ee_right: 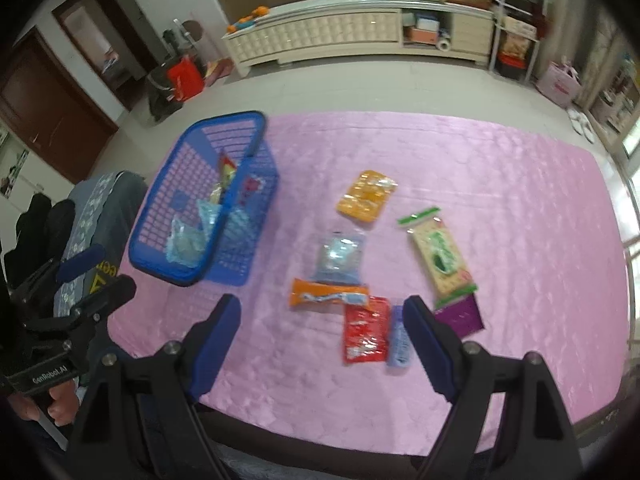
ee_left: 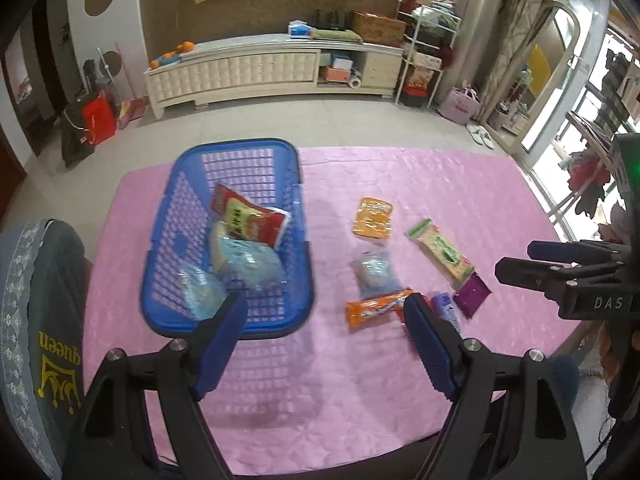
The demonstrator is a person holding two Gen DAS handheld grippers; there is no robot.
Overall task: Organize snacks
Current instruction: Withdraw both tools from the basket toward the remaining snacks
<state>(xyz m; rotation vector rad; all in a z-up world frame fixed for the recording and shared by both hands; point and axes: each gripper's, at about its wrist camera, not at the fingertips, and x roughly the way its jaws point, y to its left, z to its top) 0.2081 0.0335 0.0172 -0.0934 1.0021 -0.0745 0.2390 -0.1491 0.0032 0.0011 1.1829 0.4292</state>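
Note:
A blue plastic basket stands on the left of the pink table. In it lie a red-and-yellow packet and two clear bluish packets. Loose on the cloth to its right are an orange packet, a clear blue packet, an orange bar, a red packet, a small blue packet, a green-and-cream cracker pack and a purple packet. My left gripper hangs open above the basket's near right corner, nothing between its pads. My right gripper is open and empty over the orange bar.
The pink cloth covers the whole table. A chair with a grey "queen" cover stands at the table's left edge. A hand holds the left gripper. Beyond the table are a tiled floor and a long white cabinet.

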